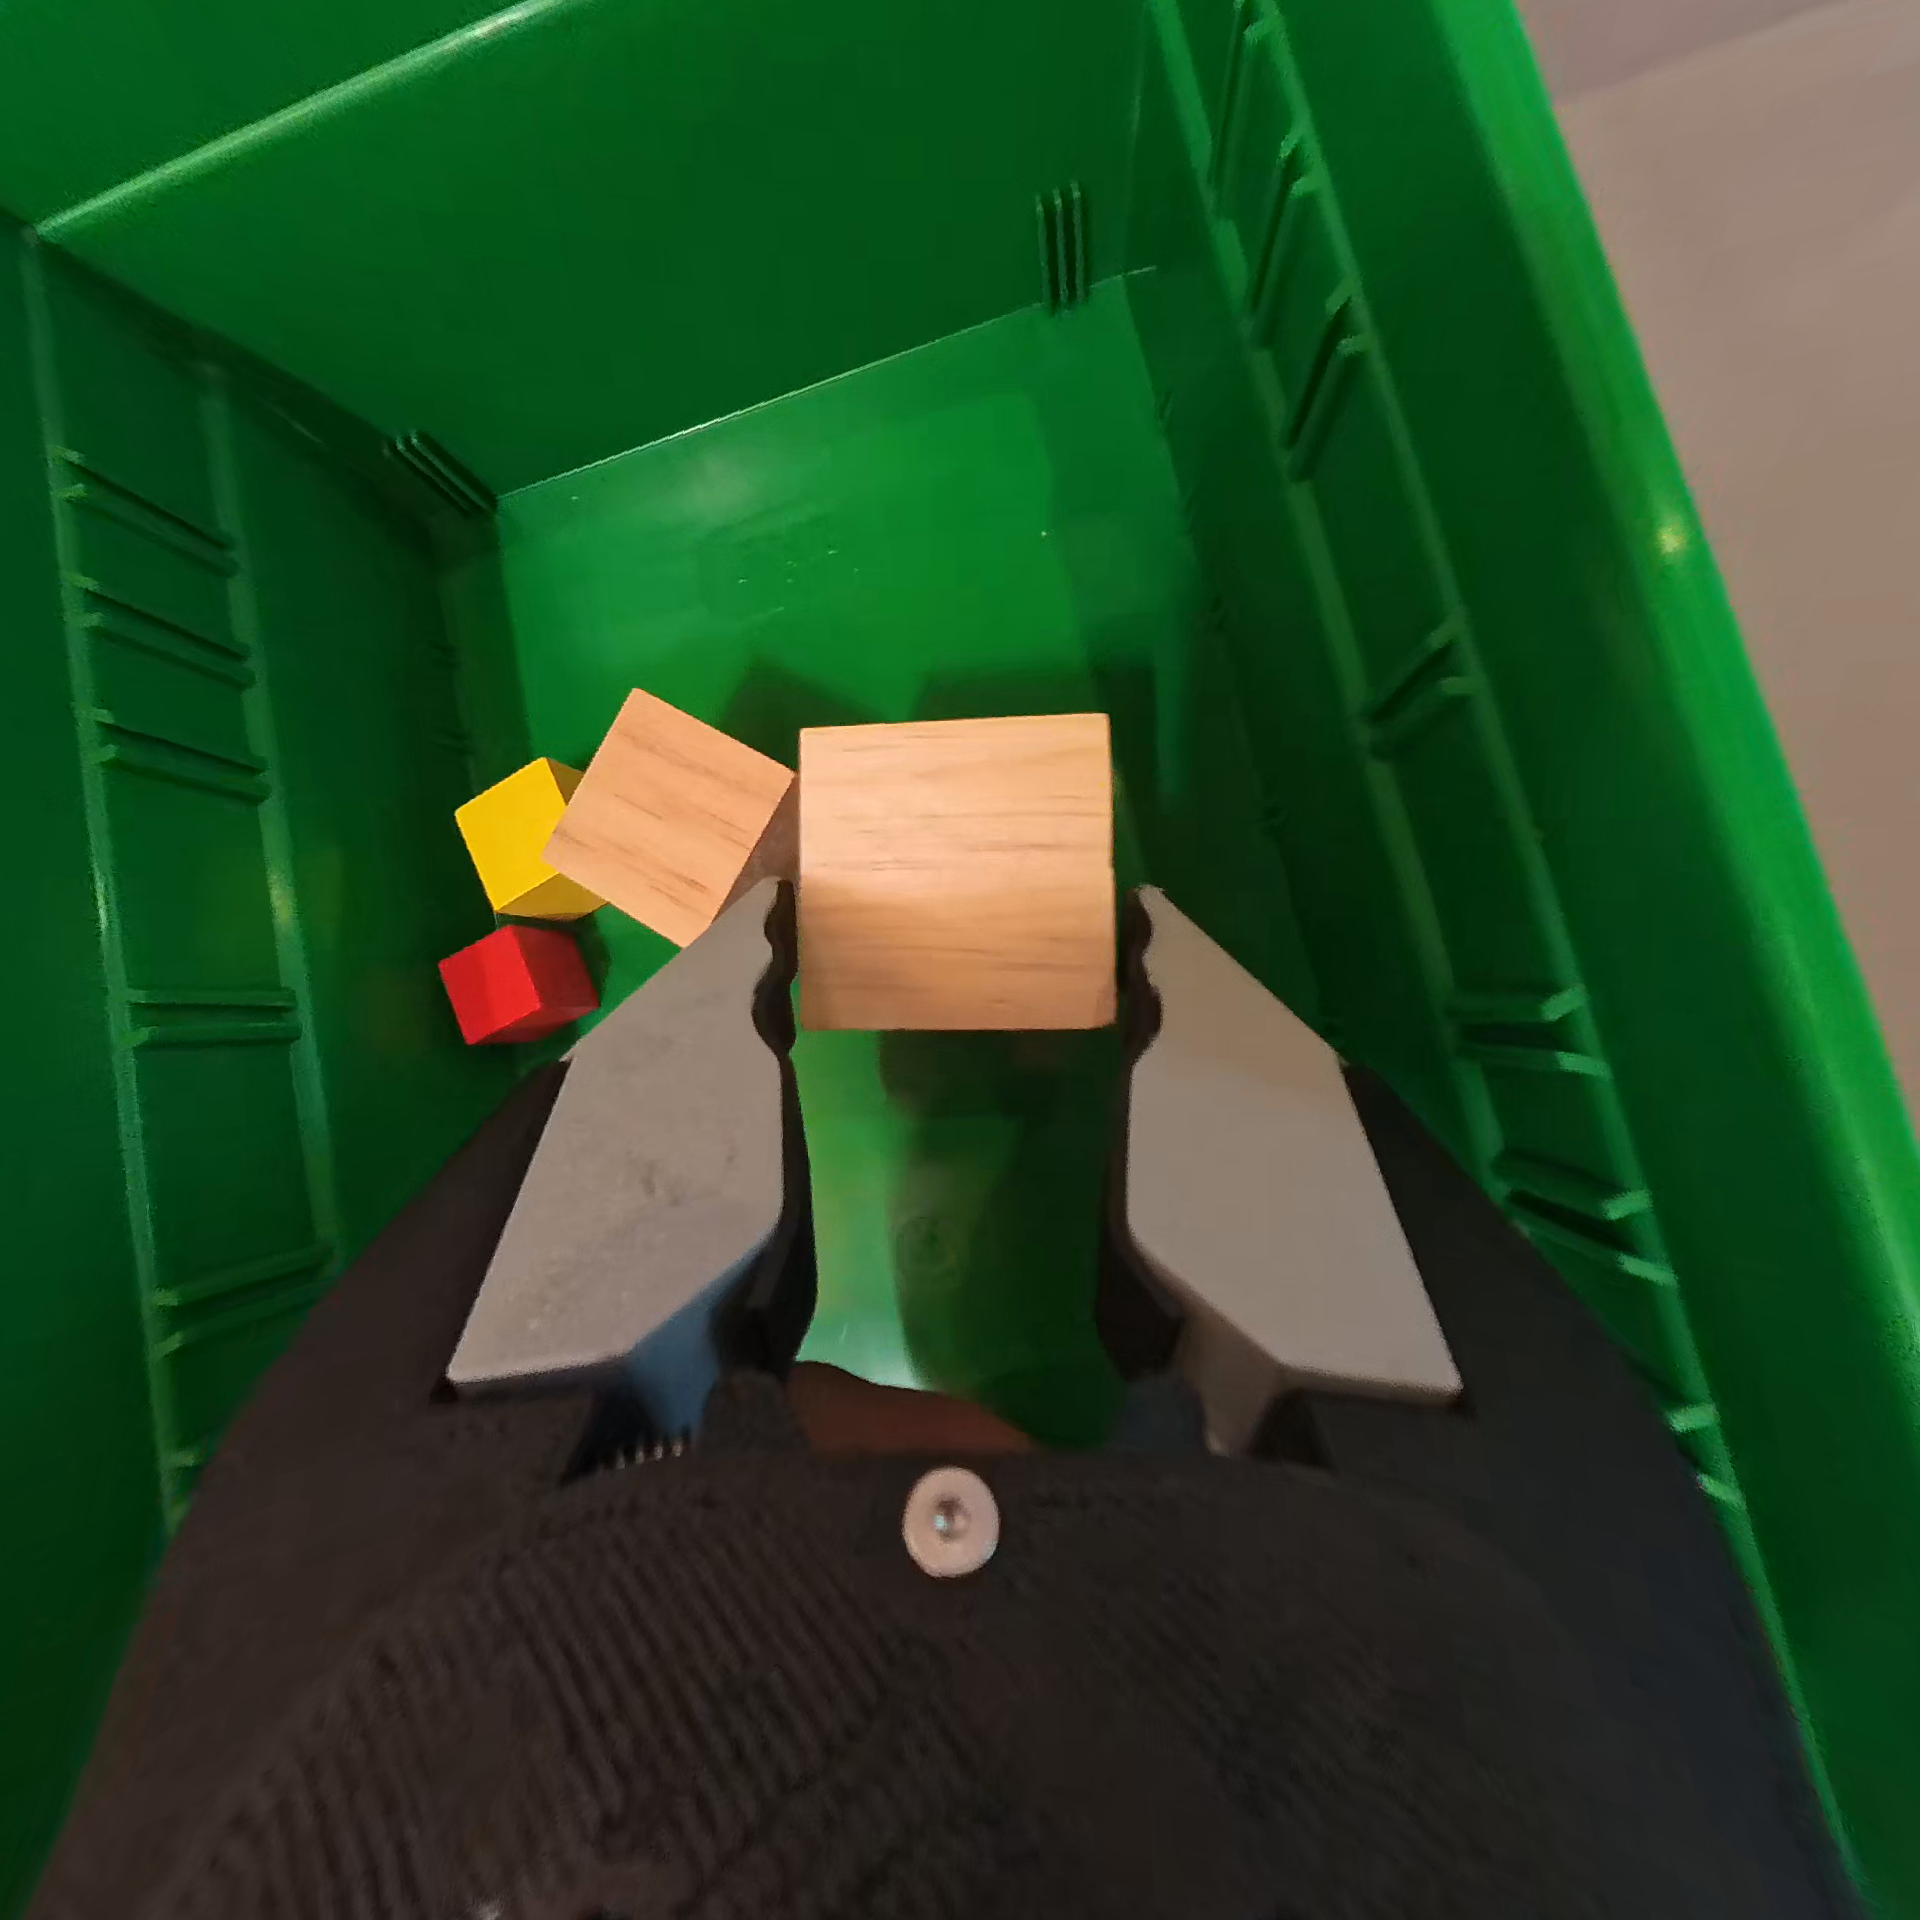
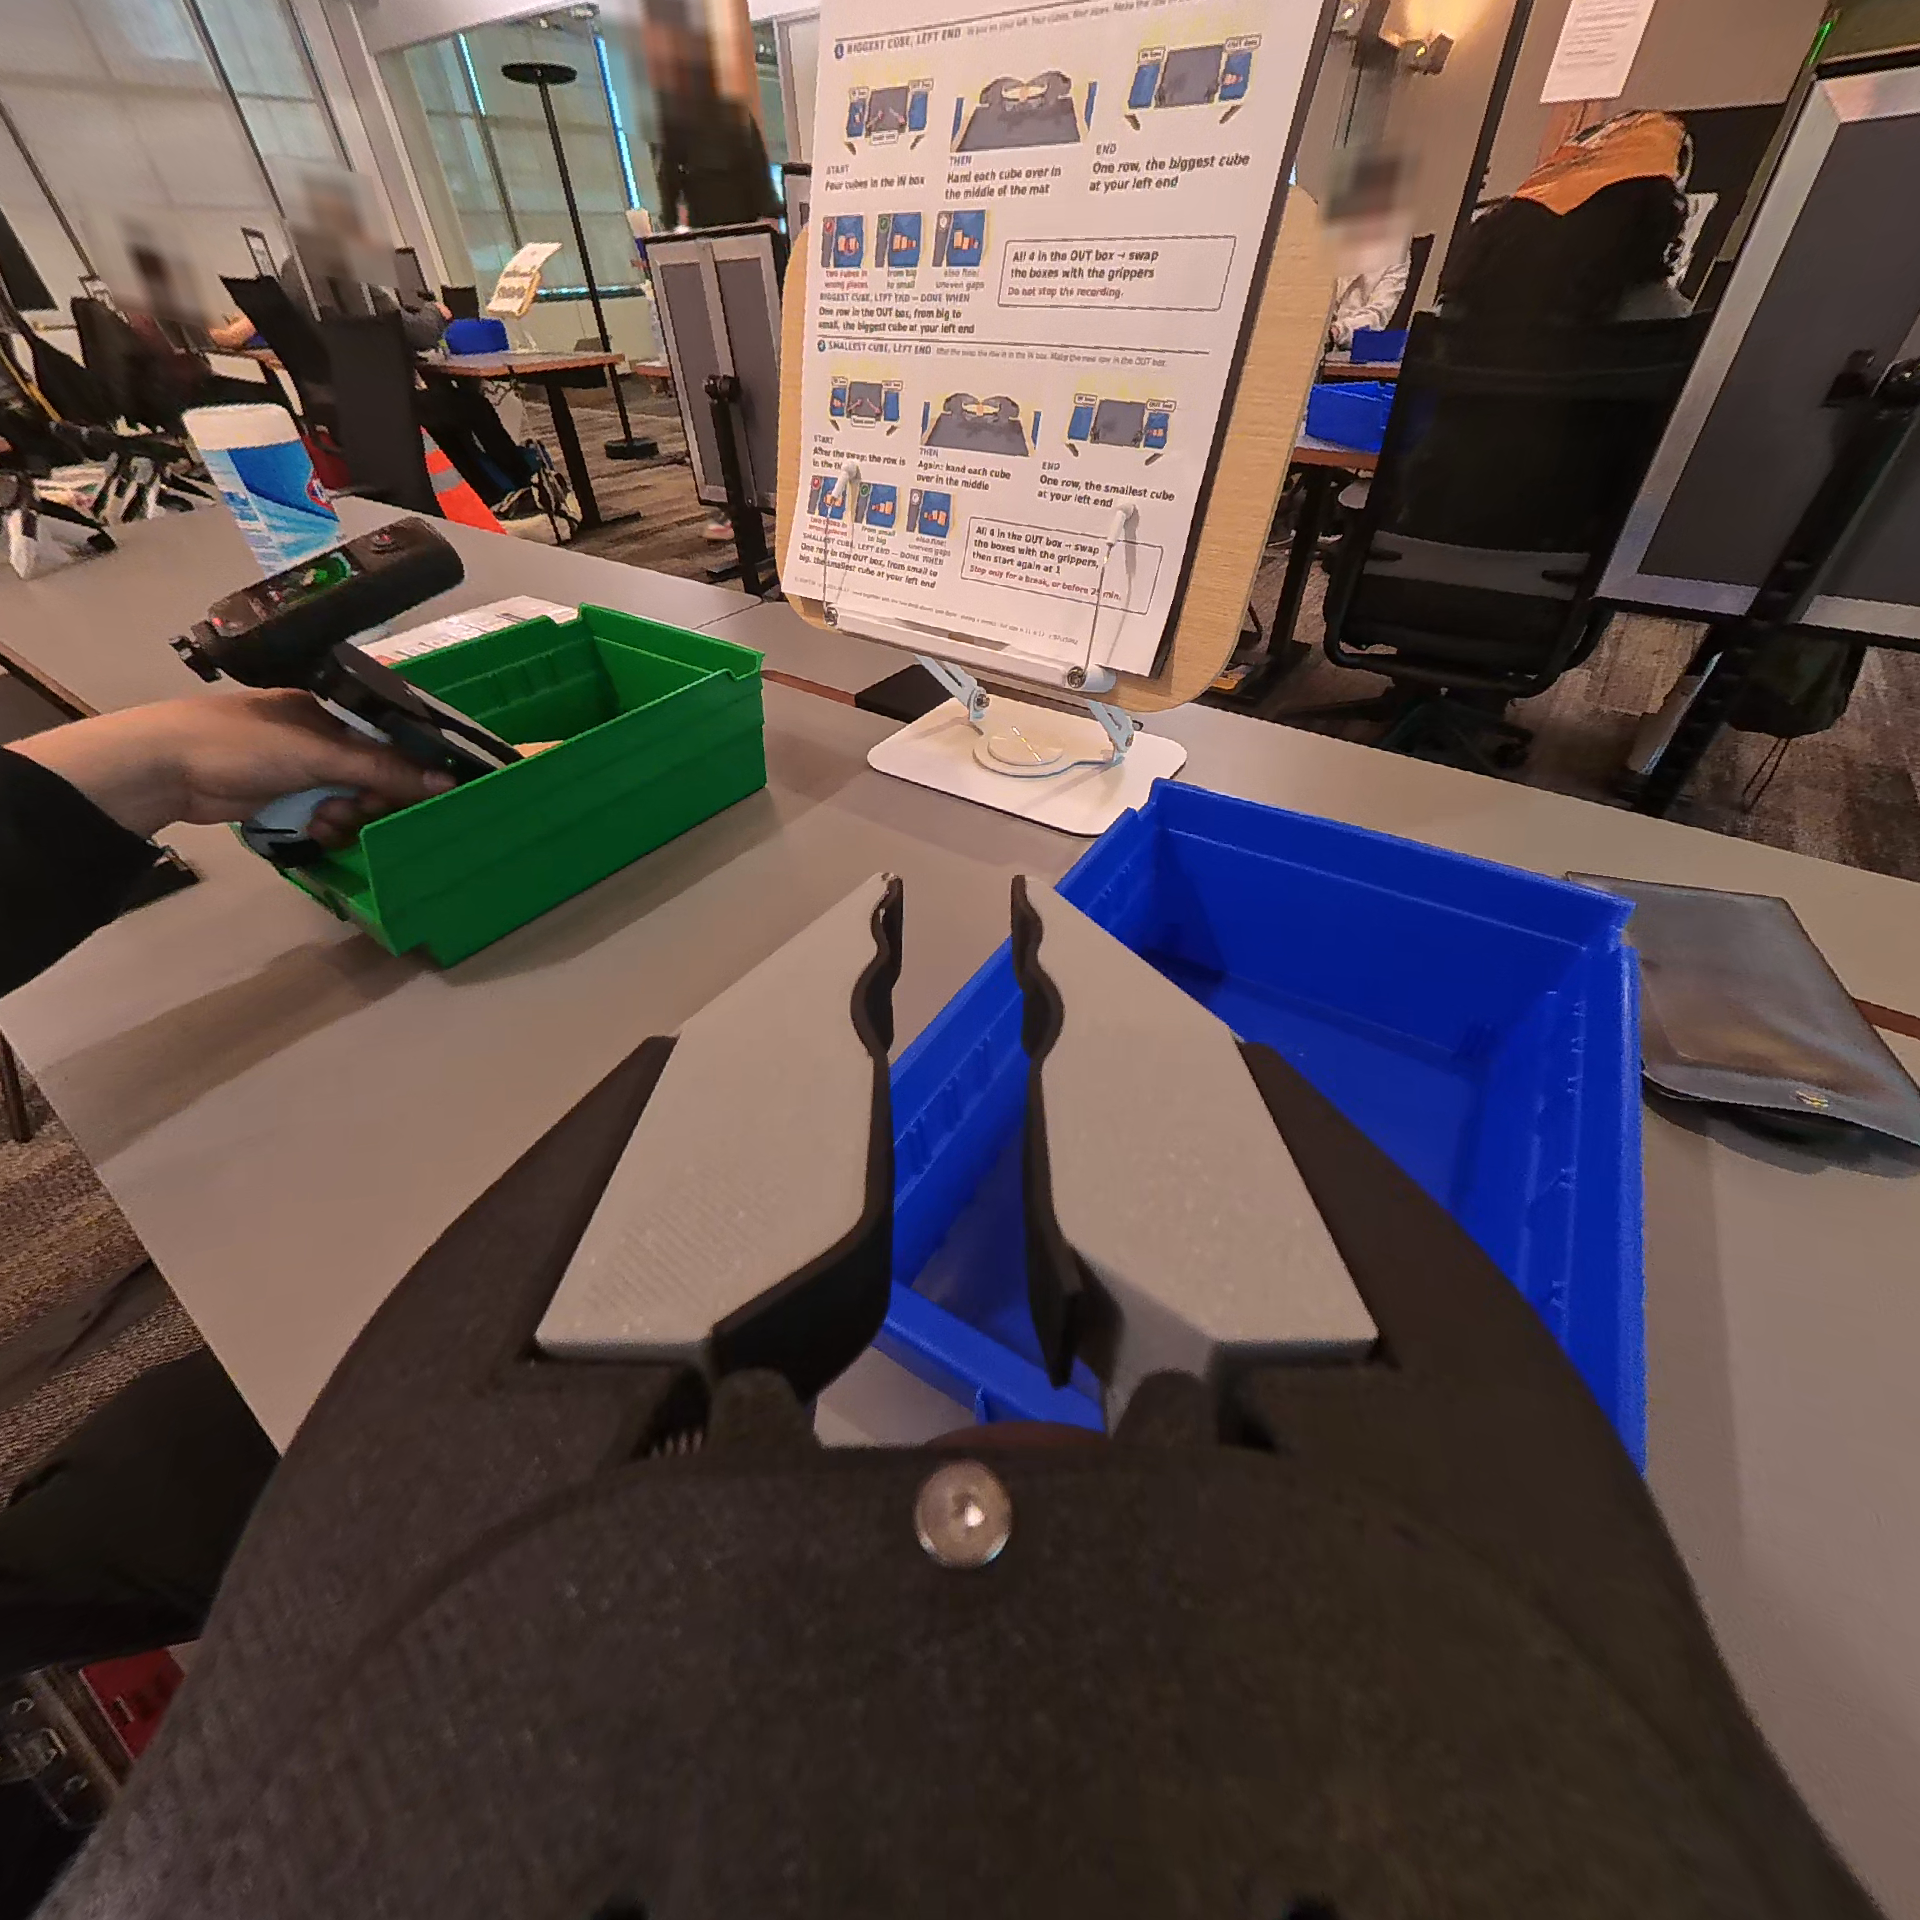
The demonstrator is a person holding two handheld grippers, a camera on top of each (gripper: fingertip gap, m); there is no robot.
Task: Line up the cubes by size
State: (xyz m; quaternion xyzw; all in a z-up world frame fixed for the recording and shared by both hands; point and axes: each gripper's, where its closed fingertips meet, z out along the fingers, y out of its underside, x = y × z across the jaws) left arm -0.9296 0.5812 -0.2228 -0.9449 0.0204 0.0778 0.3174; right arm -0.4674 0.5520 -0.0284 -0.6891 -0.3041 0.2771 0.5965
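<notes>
Inside the green plastic bin (image 1: 727, 312), the left gripper (image 1: 954, 940) pinches the big plain wooden cube (image 1: 954, 871). A smaller wooden cube (image 1: 665, 816), a yellow cube (image 1: 514, 847) and a red cube (image 1: 514, 982) lie at its left. The right gripper (image 2: 954, 899) hangs over the blue plastic bin (image 2: 1455, 997), fingers a little apart, holding nothing.

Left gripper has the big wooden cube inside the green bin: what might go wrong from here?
1. The big wooden cube sits only at the left gripper fingertips, so it might slip.
2. The smaller wooden cube leans against it and may tumble onto the red cube when it lifts.
</notes>
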